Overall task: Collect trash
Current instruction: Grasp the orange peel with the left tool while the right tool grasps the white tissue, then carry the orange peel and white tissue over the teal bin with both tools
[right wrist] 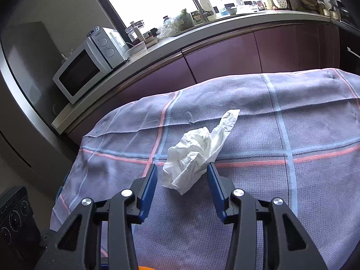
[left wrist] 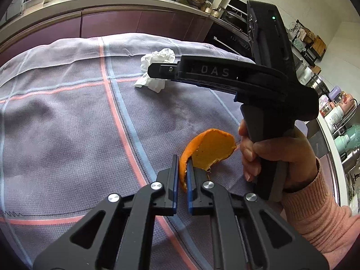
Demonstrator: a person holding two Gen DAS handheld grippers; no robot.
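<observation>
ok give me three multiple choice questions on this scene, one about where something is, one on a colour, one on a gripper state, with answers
1. Where is the crumpled white tissue?
A. on the kitchen counter
B. on the checked cloth, between the open fingers of the right gripper
C. on the floor

2. What colour is the peel held by the left gripper?
A. green
B. orange
C. red

3. What state is the left gripper in?
A. wide open over bare cloth
B. shut on the tissue
C. shut on the peel

Answers:
1 B: in the right wrist view the tissue lies on the checked cloth, with the right gripper spread on either side of it.
2 B: the peel is plainly orange.
3 C: the left wrist view shows its fingers pinching the peel's edge.
</observation>
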